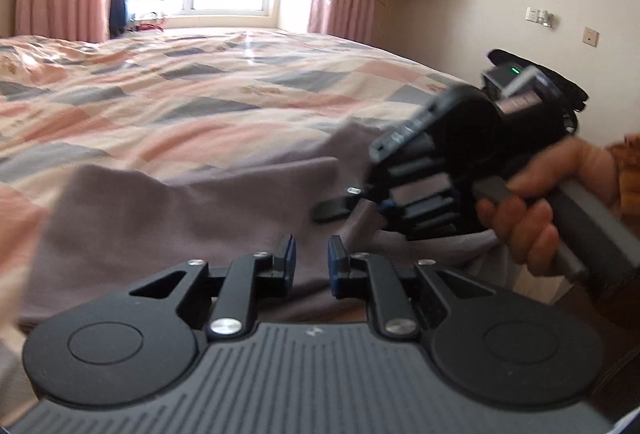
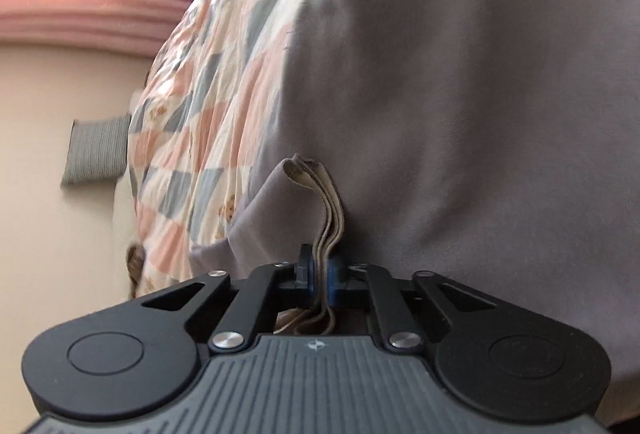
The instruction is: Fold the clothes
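Right gripper (image 2: pixel 322 274) pinches the grey garment's (image 2: pixel 460 114) folded edge — cloth spreads toward 12 o'clock; left gripper (image 1: pixel 311 258) narrow, empty — garment beneath.

We see our left matte-black two-finger gripper (image 1: pixel 311 261) with blue pads, silver screws at its linkage pivots and a ribbed grey housing flanked by two round black discs. Our right gripper (image 2: pixel 321 271) is built alike, with a small green light glowing on its top. A patterned orange-brown sleeve cuff (image 1: pixel 627 170) shows at our right hand (image 1: pixel 560 190).
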{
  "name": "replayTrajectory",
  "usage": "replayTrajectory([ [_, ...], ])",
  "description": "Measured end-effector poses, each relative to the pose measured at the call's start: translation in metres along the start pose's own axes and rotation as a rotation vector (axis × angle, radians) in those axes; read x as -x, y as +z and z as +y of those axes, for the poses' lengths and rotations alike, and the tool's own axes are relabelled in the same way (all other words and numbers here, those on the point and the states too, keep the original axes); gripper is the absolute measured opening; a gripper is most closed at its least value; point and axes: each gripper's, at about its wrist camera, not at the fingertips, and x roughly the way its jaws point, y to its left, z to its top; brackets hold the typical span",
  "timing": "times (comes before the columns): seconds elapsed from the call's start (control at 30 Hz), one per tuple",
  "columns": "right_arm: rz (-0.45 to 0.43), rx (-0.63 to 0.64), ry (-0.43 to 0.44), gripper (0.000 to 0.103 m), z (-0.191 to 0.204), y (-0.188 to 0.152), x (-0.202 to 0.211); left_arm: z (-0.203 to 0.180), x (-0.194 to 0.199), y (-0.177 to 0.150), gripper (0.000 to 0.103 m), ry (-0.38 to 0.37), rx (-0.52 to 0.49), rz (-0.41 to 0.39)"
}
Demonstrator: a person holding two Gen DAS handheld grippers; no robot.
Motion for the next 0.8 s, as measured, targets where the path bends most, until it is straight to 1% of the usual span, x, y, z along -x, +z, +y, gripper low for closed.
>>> replayTrajectory([
  [0.07,-0.026,0.061,0.008,0.006,0.005,-0.002,0.007,0.015,0.012,0.009,0.012,0.048,0.007,-0.013],
  [0.1,-0.044,0.092,0.010,0.006,0.009,-0.003,0.012,0.023,0.014,0.013,0.012,0.062,0.013,-0.008],
  [0.2,-0.110,0.182,-0.008,0.005,0.018,-0.005,0.036,0.042,0.011,0.025,0.012,0.084,0.000,0.037],
  [0.23,-0.132,0.207,-0.020,0.005,0.019,-0.004,0.046,0.046,0.007,0.028,0.012,0.080,-0.012,0.056],
  [0.33,-0.189,0.233,-0.070,0.005,0.012,0.006,0.079,0.045,-0.013,0.032,0.012,-0.013,-0.080,0.146],
  [0.4,-0.226,0.226,-0.111,0.005,0.001,0.013,0.103,0.035,-0.027,0.030,0.013,-0.063,-0.176,0.207],
  [0.43,-0.246,0.222,-0.136,0.005,-0.006,0.017,0.116,0.030,-0.031,0.029,0.013,-0.080,-0.219,0.217],
  [0.5,-0.272,0.202,-0.158,0.005,-0.020,0.023,0.138,0.024,-0.038,0.033,0.013,-0.121,-0.287,0.235],
  [0.63,-0.301,0.186,-0.208,0.005,-0.046,0.033,0.169,0.014,-0.051,0.041,0.015,-0.200,-0.397,0.265],
  [0.73,-0.307,0.168,-0.218,0.005,-0.060,0.038,0.180,0.011,-0.062,0.046,0.015,-0.215,-0.457,0.283],
  [0.8,-0.311,0.160,-0.224,0.005,-0.066,0.041,0.183,0.008,-0.070,0.052,0.015,-0.213,-0.477,0.289],
])
